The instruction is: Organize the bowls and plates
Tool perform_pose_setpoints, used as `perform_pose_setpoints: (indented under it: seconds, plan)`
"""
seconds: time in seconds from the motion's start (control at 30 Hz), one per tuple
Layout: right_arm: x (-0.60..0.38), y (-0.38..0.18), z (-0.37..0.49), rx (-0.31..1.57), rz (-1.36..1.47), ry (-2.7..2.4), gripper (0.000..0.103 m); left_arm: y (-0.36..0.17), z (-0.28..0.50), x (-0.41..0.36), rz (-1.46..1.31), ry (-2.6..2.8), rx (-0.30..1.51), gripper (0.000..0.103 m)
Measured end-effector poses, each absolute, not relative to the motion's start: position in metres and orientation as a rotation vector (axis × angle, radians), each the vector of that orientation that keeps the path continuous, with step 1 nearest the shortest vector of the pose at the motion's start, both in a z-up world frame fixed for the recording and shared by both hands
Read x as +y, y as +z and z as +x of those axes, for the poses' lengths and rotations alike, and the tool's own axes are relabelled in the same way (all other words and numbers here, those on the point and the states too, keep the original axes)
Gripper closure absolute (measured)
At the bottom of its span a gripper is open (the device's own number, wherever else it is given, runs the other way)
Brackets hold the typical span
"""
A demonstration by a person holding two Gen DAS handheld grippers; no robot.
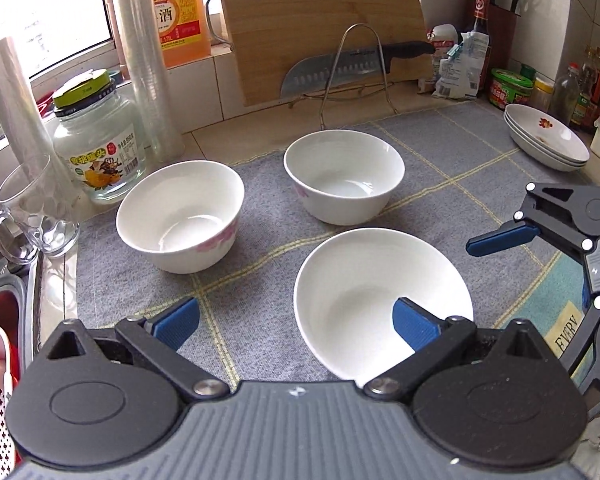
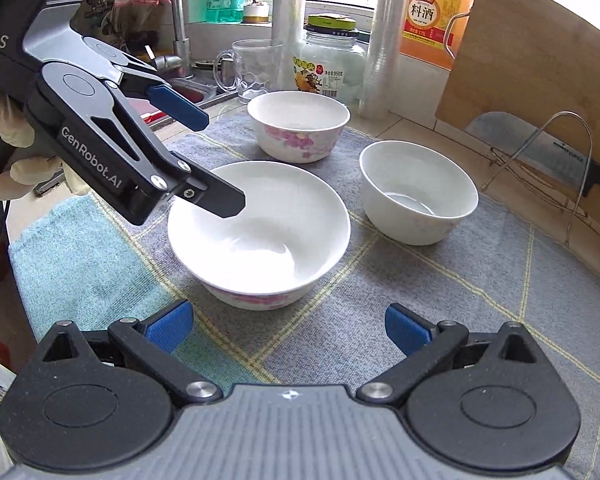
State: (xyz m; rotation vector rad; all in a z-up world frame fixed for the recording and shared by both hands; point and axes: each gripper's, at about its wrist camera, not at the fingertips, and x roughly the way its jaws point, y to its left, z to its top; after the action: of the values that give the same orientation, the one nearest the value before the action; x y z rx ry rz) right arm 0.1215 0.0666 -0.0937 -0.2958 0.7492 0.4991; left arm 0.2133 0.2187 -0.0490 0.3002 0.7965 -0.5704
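Mat (image 1: 260,264): grey checked cloth, open room beyond my jaws.
Near bowl (image 2: 260,232): white, pink flowers; my left gripper (image 1: 296,320) gapes, one finger over its rim.
Right gripper (image 2: 288,328): spread wide (holding nothing), bowl just ahead.

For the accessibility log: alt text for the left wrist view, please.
The open left gripper straddles the rim of the nearest bowl, on a grey cloth with two more bowls behind. Stacked plates sit far right; the right gripper enters at right.
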Motion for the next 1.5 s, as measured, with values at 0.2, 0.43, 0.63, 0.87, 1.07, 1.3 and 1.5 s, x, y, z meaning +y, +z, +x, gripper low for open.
perform_pose_setpoints:
  seconds: [0.2,0.43,0.63,0.87,1.07,1.3,1.5]
  plan:
    - [0.08,-0.098,0.128,0.735,-0.311,0.496,0.0,-0.056,0.221,0.211,0.333,-0.634,0.829,0.003]
    - [0.083,-0.101,0.135,0.75,-0.305,0.49,0.0,-0.06,0.226,0.204,0.357,-0.681,0.855,0.015]
    - [0.085,-0.1,0.134,0.743,-0.304,0.509,0.0,-0.06,0.231,0.201,0.342,-0.713,0.874,0.029]
    - [0.085,-0.1,0.136,0.748,-0.287,0.53,0.011,-0.058,0.231,0.198,0.341,-0.749,0.88,0.041]
    - [0.084,-0.1,0.135,0.747,-0.274,0.553,0.017,-0.059,0.232,0.196,0.338,-0.769,0.888,0.048]
    - [0.085,-0.099,0.135,0.742,-0.273,0.559,0.019,-0.059,0.233,0.194,0.335,-0.768,0.891,0.048]
    - [0.085,-0.098,0.134,0.752,-0.275,0.553,0.019,-0.056,0.23,0.191,0.339,-0.776,0.886,0.048]
